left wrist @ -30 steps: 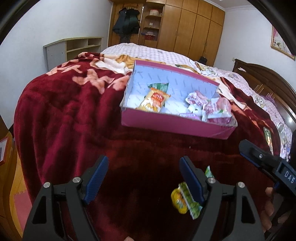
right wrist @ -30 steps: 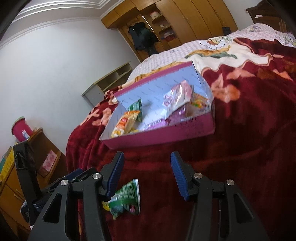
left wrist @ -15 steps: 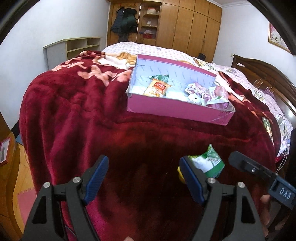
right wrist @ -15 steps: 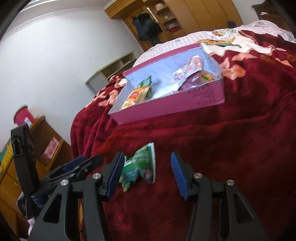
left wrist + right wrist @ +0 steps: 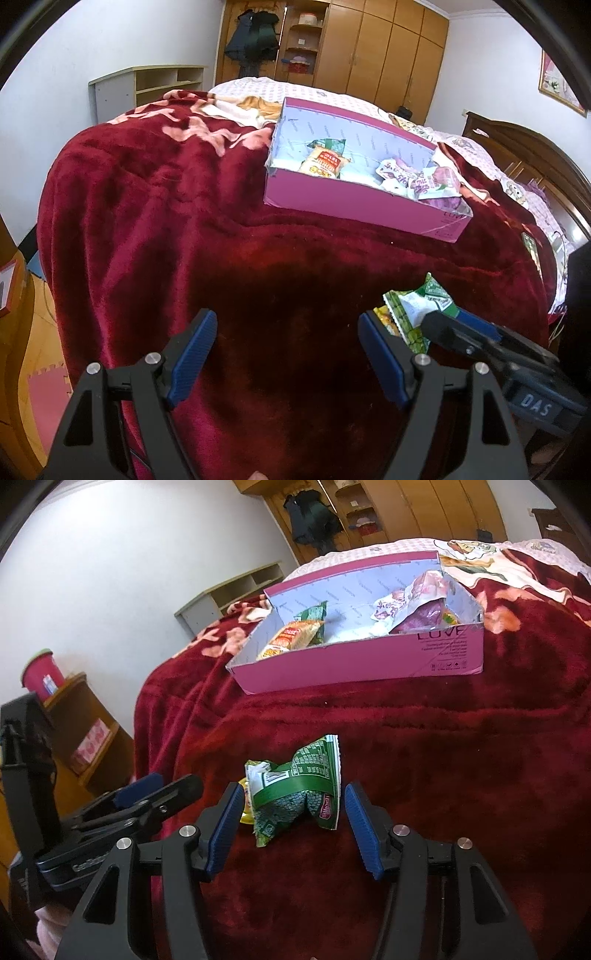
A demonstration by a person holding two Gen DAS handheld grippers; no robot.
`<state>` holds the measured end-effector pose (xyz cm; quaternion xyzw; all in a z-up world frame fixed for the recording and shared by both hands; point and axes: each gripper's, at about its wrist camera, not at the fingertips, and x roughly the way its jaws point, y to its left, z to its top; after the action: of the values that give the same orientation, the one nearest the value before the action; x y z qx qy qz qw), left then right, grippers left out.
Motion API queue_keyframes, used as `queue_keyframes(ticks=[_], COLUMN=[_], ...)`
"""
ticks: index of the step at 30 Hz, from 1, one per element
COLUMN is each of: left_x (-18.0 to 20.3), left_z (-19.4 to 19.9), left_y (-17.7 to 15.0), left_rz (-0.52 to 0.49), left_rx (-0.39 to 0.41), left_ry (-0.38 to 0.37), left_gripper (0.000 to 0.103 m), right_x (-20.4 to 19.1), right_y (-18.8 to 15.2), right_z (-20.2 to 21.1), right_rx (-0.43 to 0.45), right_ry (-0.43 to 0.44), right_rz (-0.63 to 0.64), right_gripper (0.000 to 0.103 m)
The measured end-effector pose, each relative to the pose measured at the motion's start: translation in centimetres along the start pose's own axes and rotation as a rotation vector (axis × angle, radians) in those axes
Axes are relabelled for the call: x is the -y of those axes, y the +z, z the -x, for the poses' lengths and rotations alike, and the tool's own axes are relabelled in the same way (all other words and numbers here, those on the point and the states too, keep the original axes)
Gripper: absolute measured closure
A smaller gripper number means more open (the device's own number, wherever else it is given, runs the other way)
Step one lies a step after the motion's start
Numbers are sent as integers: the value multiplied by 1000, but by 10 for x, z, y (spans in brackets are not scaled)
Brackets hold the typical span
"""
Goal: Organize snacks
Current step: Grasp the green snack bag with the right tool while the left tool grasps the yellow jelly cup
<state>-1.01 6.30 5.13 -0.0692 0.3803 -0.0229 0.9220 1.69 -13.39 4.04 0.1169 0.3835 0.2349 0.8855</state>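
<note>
Our right gripper (image 5: 291, 827) hangs low over the bed with its jaws spread; they have just been opening wider, and the green snack packet (image 5: 299, 790) lies between the blue pads (image 5: 360, 829) without either pad pressing on it. The packet is crumpled, resting on the red blanket (image 5: 461, 775) near the bed's near edge, with a small yellow packet (image 5: 244, 805) tucked against its left side, partly hidden by the left pad. To grip well, we judge we should lower the pads to either side of the packet's thick folded middle, keep the yellow one outside the jaws, and close gently so the soft wrapper bunches rather than slips out. The plush blanket may snag the tips, so we should stop just above it. Our left gripper (image 5: 286, 356) is also spread and empty, just beside the right one over bare blanket; it should stay clear. Farther toward the middle of the bed sits the pink box (image 5: 351, 664), already holding several snacks, where we expect the green packet belongs
</note>
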Motion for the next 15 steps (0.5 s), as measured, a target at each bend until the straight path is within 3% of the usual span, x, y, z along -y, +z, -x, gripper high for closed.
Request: queue_keyframes(ticks=[13, 15], left_x=[-1, -1], left_z=[-3, -4], left_y=[-2, -2], left_rz=[13, 20], left_rx=[-15, -21], left_ry=[-4, -14], left_gripper=[21, 21], right_x=[-2, -2], right_y=[2, 2], right_z=[-12, -12], right_rx=[5, 9], right_ry=[-13, -5], right_rz=[34, 39], right_gripper=[45, 50])
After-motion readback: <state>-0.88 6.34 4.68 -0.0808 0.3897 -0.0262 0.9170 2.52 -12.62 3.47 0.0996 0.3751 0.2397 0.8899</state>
